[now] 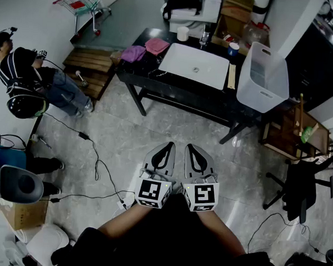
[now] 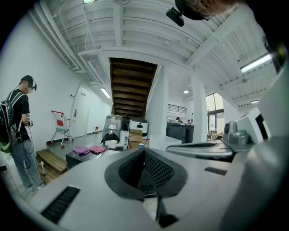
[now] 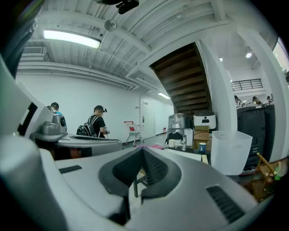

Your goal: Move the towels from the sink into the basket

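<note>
Both tools were held low and side by side over the grey floor (image 1: 127,138), well short of the black counter (image 1: 175,86) ahead. The left tool (image 1: 166,149) was clenched, its two dark pads meeting at the tips with nothing between them. The right tool (image 1: 191,150) was likewise clenched and gripped nothing. They pointed almost level toward the counter. A purple towel (image 1: 133,53) and a pink towel (image 1: 156,45) lay bunched next to each other on the counter's left end, just beside the white sink (image 1: 185,62) and outside its basin. The white basket (image 1: 263,82) stood at the counter's right end, beyond the sink and well apart from both towels and both tools. A person (image 1: 29,79) with a backpack stood off to the left of the counter, near a red-handled shopping cart (image 1: 84,4) by the far wall.
</note>
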`<state>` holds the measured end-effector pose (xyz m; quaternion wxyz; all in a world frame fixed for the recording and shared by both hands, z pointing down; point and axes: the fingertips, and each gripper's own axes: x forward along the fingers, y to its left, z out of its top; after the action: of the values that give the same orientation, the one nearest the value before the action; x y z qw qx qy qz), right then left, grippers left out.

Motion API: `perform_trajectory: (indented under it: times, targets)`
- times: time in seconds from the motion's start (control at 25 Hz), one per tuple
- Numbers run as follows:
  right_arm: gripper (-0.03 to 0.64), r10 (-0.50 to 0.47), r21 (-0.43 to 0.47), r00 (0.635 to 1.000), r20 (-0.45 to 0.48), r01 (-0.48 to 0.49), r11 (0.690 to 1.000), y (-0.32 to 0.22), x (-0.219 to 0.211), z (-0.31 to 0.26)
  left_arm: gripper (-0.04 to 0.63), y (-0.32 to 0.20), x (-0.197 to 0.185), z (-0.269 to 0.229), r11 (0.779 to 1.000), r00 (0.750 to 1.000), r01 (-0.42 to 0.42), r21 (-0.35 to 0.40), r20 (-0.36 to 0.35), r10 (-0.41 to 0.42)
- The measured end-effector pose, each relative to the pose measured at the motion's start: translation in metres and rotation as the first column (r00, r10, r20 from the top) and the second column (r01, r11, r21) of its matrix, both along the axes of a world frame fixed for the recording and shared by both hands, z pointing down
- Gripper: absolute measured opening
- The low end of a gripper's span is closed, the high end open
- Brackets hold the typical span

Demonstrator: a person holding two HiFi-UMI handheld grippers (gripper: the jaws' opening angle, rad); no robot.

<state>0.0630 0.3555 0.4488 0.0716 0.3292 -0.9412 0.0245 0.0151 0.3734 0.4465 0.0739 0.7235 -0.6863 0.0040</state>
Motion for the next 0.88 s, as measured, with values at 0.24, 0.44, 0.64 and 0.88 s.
perform_trajectory:
  times: [0.24, 0.44, 0.64, 0.88]
  targets:
    - [0.018, -0.006, 0.009, 1.000, 0.016, 0.006, 1.000, -0.004, 0.025, 0.005, 0.003, -0.004, 0.028, 0.004, 1.000, 1.000, 0.001, 0.019, 0.007, -0.001]
    - [0.018, -0.030, -0.020, 0.998, 0.056, 0.031, 0.999, -0.004, 0.040, 0.012, 0.003, 0.004, 0.050, 0.023, 1.000, 1.000, -0.014, -0.011, -0.012, 0.014]
    - [0.018, -0.042, -0.053, 0.996, 0.073, 0.046, 0.998, -0.010, 0.045, 0.021, 0.003, 0.003, 0.049, 0.031, 0.999, 1.000, 0.014, -0.043, 0.010, -0.014]
    - [0.018, -0.053, -0.037, 0.995, 0.090, 0.056, 0.998, -0.026, 0.034, 0.019, 0.003, -0.009, 0.030, 0.025, 0.998, 0.996, 0.053, -0.026, 0.069, -0.051]
